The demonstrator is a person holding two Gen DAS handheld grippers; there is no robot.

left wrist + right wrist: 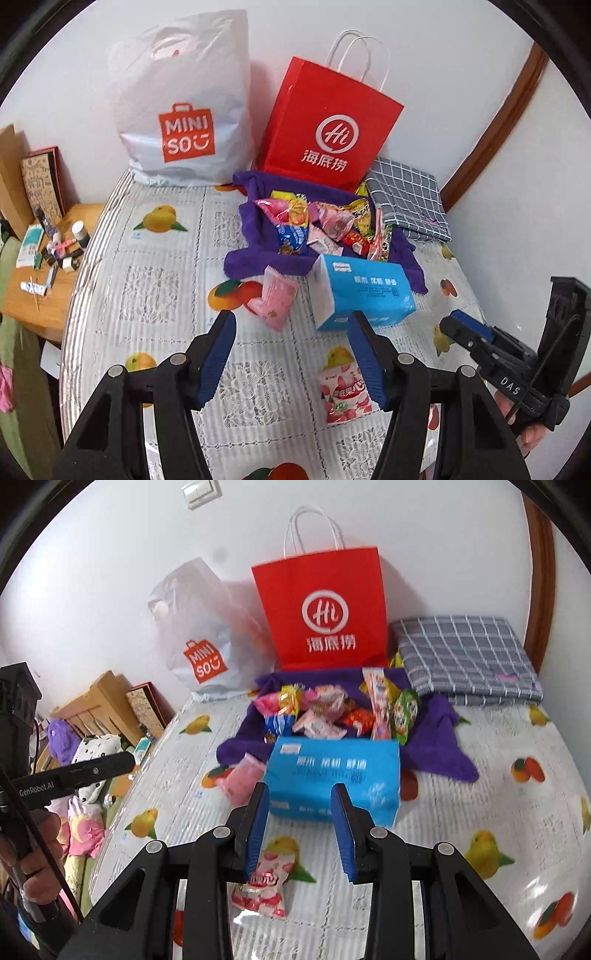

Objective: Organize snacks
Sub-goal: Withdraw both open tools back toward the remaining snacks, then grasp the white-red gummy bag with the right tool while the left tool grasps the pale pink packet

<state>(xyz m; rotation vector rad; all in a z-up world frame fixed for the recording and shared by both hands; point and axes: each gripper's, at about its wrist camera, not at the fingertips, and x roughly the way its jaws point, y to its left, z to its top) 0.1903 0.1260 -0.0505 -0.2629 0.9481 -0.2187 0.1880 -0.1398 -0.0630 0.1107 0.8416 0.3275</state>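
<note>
Both my left fingers (291, 358) and right fingers (300, 834) gape wide, empty. The strawberry packet (264, 884) lies just before the tissue pack (332, 775); I'd straddle it squarely, then close gently.

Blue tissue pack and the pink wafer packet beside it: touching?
Apart. In the left wrist view a strip of tablecloth shows between the pink wafer packet and the blue tissue pack.

Tissue pack (334, 779) blocks the straight way to the snack pile (332, 712); open surface (480, 812) on its right.
</note>
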